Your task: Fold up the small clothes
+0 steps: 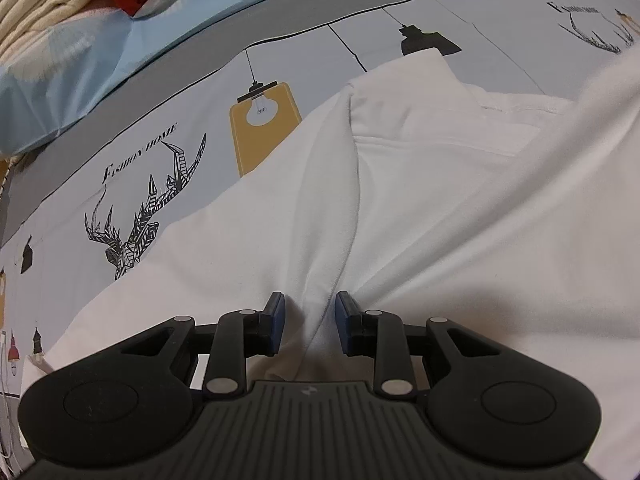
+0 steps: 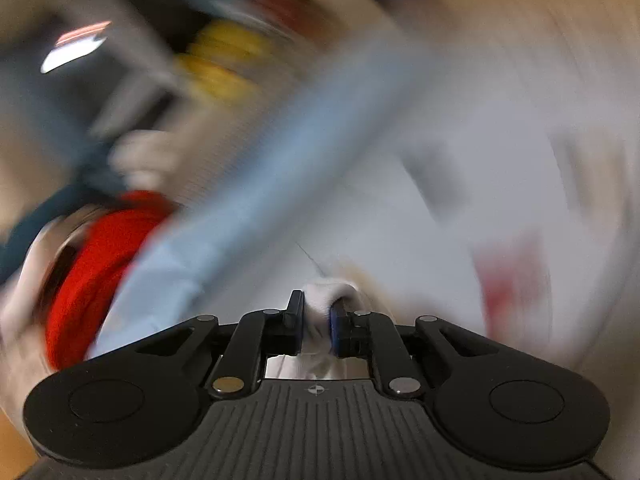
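The left gripper [image 1: 310, 322] straddles a raised ridge of the white garment [image 1: 420, 208], jaws narrowly apart, though whether they pinch it I cannot tell. The ridge runs straight ahead from the fingers, the garment spread on the printed bedsheet [image 1: 160, 160]. The right gripper [image 2: 316, 320] clamps a white fabric bunch [image 2: 326, 300], its view blurred.

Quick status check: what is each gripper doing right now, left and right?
Left gripper: open, pads astride a ridge of the white garment, not clamped.
Right gripper: shut on a bunch of white fabric; the view is motion-blurred.
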`<state>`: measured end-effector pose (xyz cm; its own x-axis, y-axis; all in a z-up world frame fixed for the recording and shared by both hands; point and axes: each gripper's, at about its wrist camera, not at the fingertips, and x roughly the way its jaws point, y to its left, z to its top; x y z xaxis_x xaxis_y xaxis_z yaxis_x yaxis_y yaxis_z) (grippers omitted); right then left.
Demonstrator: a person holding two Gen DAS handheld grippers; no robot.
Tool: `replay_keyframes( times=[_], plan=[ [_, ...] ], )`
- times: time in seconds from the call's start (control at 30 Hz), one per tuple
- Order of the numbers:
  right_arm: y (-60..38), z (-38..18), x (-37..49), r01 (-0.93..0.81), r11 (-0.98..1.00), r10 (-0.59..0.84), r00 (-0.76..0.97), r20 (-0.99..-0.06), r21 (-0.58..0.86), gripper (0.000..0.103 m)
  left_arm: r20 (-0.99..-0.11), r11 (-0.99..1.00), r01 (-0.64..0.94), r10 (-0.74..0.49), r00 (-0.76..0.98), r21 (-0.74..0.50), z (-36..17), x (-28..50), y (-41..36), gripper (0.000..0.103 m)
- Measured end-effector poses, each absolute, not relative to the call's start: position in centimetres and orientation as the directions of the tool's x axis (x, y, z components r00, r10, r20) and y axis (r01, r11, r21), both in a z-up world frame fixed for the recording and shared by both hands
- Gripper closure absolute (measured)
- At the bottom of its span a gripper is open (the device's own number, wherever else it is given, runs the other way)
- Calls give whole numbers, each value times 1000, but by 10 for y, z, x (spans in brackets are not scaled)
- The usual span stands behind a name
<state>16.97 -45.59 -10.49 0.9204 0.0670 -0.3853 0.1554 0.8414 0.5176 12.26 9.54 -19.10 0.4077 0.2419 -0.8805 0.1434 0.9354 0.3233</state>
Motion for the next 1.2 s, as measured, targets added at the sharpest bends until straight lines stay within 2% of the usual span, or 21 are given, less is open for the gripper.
replay_keyframes(
  times=[0.07, 0.1, 0.17, 0.2, 0.23, 0.3, 0.33, 0.4, 0.43, 0.5, 0.57, 0.6, 0.67, 0.77, 0.87, 0.9, 0.97, 1.0, 1.07, 1.1, 1.2],
  plan=[
    [-417, -65, 133, 26, 984, 5, 986, -169, 177, 91, -882, 935, 146, 240, 405, 322, -191, 124, 96, 72],
    [-407, -63, 116, 29, 996, -18, 993, -118, 87, 91, -883, 935, 147, 240, 404, 322, -191, 124, 96, 72],
    [-400, -78, 98, 94, 995, -92, 988, -124, 13, 89, -883, 935, 147, 240, 403, 322, -191, 124, 96, 72],
    [-402, -91, 96, 126, 992, -122, 976, -182, 12, 87, -883, 935, 146, 242, 402, 322, -191, 124, 96, 72],
    [-409, -104, 101, 153, 988, -137, 949, -286, 36, 79, -883, 935, 146, 243, 402, 324, -191, 124, 96, 72],
    [-434, -140, 120, 255, 958, -135, 804, -579, 132, 75, -881, 932, 150, 247, 404, 330, -192, 123, 95, 72],
    [-450, -156, 122, 330, 923, -118, 731, -672, 197, 75, -881, 932, 150, 247, 404, 330, -192, 123, 94, 72],
    [-486, -184, 117, 539, 776, -68, 588, -806, 327, 73, -882, 933, 148, 246, 403, 327, -192, 123, 95, 72],
    [-503, -190, 109, 626, 666, -45, 577, -815, 406, 73, -882, 934, 148, 244, 402, 326, -192, 124, 95, 72],
    [-523, -186, 99, 682, 534, -63, 622, -781, 500, 72, -883, 934, 148, 245, 402, 326, -192, 124, 95, 71],
    [-528, -170, 105, 637, 576, -134, 692, -710, 512, 67, -882, 933, 146, 247, 401, 328, -192, 124, 95, 71],
    [-530, -164, 112, 611, 599, -147, 719, -679, 518, 60, -881, 932, 148, 250, 403, 332, -192, 124, 94, 71],
    [-536, -159, 126, 551, 617, -119, 771, -626, 562, 57, -877, 928, 152, 253, 408, 339, -192, 122, 93, 71],
    [-550, -170, 162, 504, 626, -20, 773, -634, 594, 55, -875, 927, 156, 253, 414, 342, -192, 121, 93, 71],
    [-563, -183, 190, 512, 604, 1, 767, -642, 611, 55, -876, 929, 153, 250, 412, 337, -192, 121, 94, 71],
    [-568, -184, 194, 520, 599, 11, 755, -656, 609, 56, -877, 929, 152, 252, 410, 338, -192, 121, 93, 71],
    [-570, -189, 205, 514, 605, 41, 743, -668, 608, 86, -876, 925, 156, 259, 406, 345, -193, 122, 92, 71],
    [-565, -191, 212, 494, 610, 56, 753, -656, 619, 96, -876, 924, 158, 261, 406, 349, -193, 123, 91, 71],
    [-567, -179, 212, 473, 627, 13, 788, -616, 619, 97, -875, 922, 160, 264, 405, 352, -193, 124, 90, 71],
    [-569, -166, 207, 440, 631, -22, 833, -552, 638, 97, -876, 923, 159, 264, 405, 351, -193, 124, 90, 71],
    [-584, -118, 170, 320, 650, -199, 947, -251, 690, 98, -874, 927, 155, 252, 416, 341, -191, 125, 90, 71]
  ],
)
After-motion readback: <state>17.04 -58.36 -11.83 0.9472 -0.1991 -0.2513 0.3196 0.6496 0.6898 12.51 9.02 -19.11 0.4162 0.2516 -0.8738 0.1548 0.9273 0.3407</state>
